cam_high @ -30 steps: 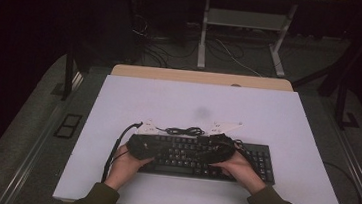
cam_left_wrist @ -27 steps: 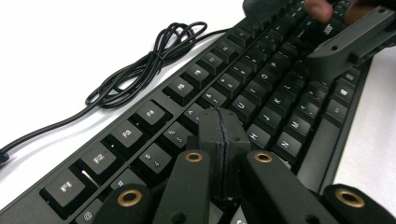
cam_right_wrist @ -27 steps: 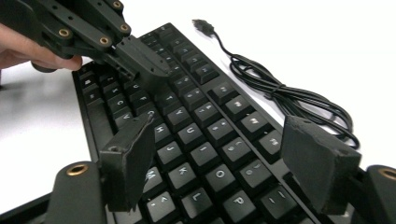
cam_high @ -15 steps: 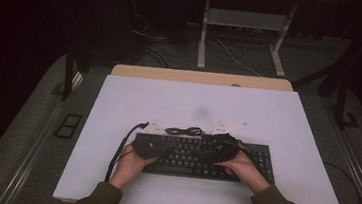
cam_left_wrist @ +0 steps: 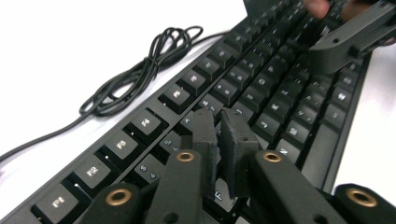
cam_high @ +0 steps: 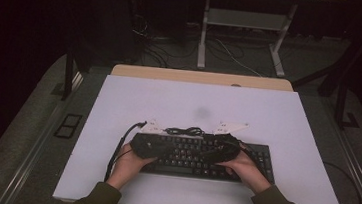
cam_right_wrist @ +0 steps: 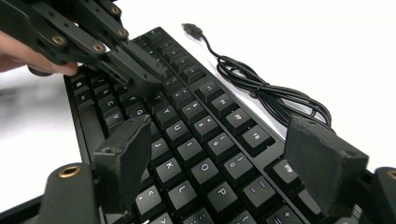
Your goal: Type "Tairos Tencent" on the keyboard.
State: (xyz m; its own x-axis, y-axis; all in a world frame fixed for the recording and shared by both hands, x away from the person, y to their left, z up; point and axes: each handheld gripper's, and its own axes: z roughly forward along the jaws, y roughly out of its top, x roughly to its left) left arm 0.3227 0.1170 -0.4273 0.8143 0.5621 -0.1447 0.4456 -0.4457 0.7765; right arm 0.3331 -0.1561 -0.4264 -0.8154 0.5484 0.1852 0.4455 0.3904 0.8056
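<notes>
A black keyboard (cam_high: 198, 159) lies on the white table (cam_high: 194, 103), its coiled cable (cam_high: 183, 131) just behind it. My left gripper (cam_high: 165, 149) hovers over the keyboard's left half. In the left gripper view its jaws (cam_left_wrist: 219, 135) are shut together with nothing between them, just above the letter keys (cam_left_wrist: 261, 93). My right gripper (cam_high: 210, 152) hangs over the right half. Its jaws (cam_right_wrist: 224, 154) are spread wide above the keys (cam_right_wrist: 196, 135) and hold nothing. The two grippers point toward each other; the left gripper's tip (cam_right_wrist: 140, 79) shows in the right gripper view.
The cable's USB plug (cam_right_wrist: 191, 28) lies loose on the table behind the keyboard. A wooden table edge (cam_high: 201, 77) borders the far side, with dark floor, cables and a desk frame (cam_high: 240, 42) beyond. Bare white table surrounds the keyboard.
Both hands and grippers have shifted only slightly over the keyboard. The keyboard and its cable have stayed where they were.
</notes>
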